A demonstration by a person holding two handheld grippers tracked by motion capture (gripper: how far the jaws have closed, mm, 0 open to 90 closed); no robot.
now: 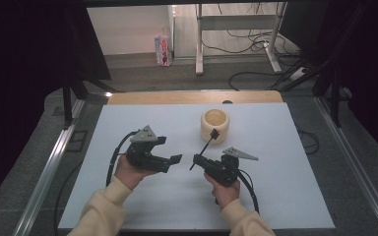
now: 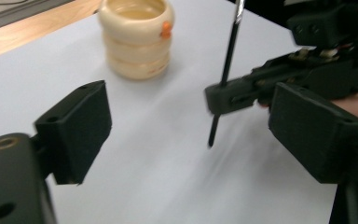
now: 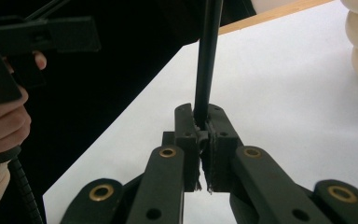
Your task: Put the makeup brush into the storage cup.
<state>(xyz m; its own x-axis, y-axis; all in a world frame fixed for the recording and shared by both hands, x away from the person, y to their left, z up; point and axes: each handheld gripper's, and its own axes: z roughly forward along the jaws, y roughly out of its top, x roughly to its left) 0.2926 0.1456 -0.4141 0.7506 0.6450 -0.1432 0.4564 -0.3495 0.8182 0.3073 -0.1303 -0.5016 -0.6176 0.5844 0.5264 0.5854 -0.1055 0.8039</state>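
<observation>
While my right gripper [image 3: 204, 135] clamps the rod [image 3: 207, 56] | left gripper [image 2: 191, 135] jaws apart, empty | left gripper view shows rod tip above table [image 2: 158, 186] | cup [image 1: 214, 125] beyond.

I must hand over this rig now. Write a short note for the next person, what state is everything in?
Right tool: shut on the thin black rod, which slants up toward the cream ribbed cup.
Left tool: open, nothing between its jaws, beside the right one.
Done: the rod is gripped and lifted off the white mat.
Left, probably: put the rod into the cup, which stands upright.
</observation>
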